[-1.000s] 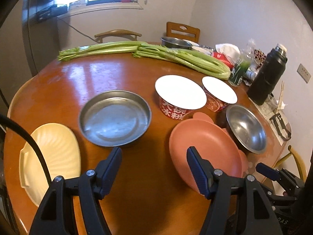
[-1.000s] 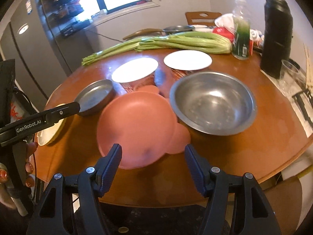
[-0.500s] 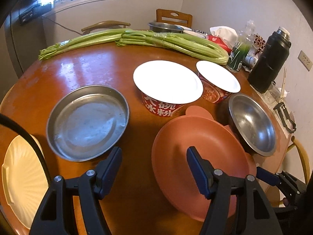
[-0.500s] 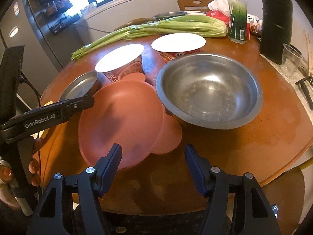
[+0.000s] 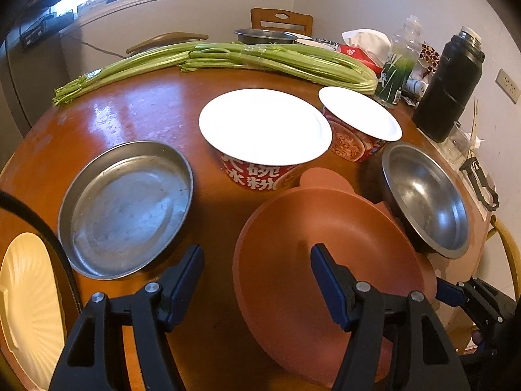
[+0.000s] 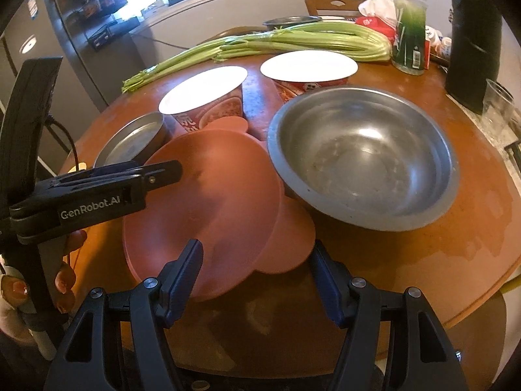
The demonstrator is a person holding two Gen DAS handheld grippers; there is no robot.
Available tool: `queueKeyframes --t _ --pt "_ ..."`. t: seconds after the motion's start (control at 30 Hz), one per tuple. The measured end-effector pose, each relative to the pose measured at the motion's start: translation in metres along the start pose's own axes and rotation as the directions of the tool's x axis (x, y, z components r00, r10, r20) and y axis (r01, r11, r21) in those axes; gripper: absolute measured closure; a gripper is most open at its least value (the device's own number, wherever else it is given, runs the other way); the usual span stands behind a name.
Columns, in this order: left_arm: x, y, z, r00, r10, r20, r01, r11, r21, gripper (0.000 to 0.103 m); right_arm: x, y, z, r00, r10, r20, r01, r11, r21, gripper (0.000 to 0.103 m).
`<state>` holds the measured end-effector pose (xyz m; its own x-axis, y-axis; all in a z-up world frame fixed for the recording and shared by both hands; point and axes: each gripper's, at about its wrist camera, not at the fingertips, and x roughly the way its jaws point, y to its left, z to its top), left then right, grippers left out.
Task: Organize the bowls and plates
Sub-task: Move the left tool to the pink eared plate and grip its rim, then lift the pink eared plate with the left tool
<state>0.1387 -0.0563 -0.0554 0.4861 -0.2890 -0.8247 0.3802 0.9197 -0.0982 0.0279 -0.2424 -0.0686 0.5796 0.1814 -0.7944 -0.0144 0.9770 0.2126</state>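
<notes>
A terracotta plate lies near the front edge of the round wooden table; it also shows in the right wrist view. A shallow steel pan sits to its left, a steel bowl to its right, also in the right wrist view. A cream ribbed plate lies at far left. My left gripper is open, its right finger over the terracotta plate. My right gripper is open and empty at that plate's near edge.
Two lidded red noodle cups stand mid-table. Celery stalks lie across the back. A black thermos, a green bottle and clutter stand at the right. Chairs stand behind the table.
Both grippers have moved forward toward the terracotta plate. The left gripper has also shifted right, so its right finger is now over the plate. Both stay open.
</notes>
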Motion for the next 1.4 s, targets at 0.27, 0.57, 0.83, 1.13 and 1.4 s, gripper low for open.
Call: queueKeyframes --t 0.27,0.57,0.83,1.13,1.4 --pt "0.002 -0.007 -0.005 1.000 -0.001 -0.007 0.002 1.000 0.025 0.046 0.003 0.010 -0.001 1.000 0.011 0.014 -0.010 0.998 -0.068 0.040" --pt "-0.003 -0.003 -0.012 1.000 -0.004 -0.010 0.004 1.000 0.024 0.052 0.006 0.026 -0.007 0.998 0.057 0.008 -0.055 0.989 -0.139 0.048" --pt "-0.017 0.001 -0.021 1.000 0.001 -0.007 0.000 1.000 0.021 0.057 0.004 0.034 -0.009 0.995 0.097 -0.018 -0.099 0.984 -0.147 0.050" --pt "-0.037 0.023 -0.033 1.000 0.025 0.003 -0.025 0.999 -0.035 0.057 0.009 0.053 -0.009 0.991 0.116 -0.065 -0.126 0.975 -0.181 0.049" --pt "-0.043 0.036 -0.036 1.000 0.027 0.012 -0.026 0.998 -0.062 0.057 0.010 0.052 -0.009 0.995 0.070 -0.064 -0.081 0.980 -0.180 0.040"
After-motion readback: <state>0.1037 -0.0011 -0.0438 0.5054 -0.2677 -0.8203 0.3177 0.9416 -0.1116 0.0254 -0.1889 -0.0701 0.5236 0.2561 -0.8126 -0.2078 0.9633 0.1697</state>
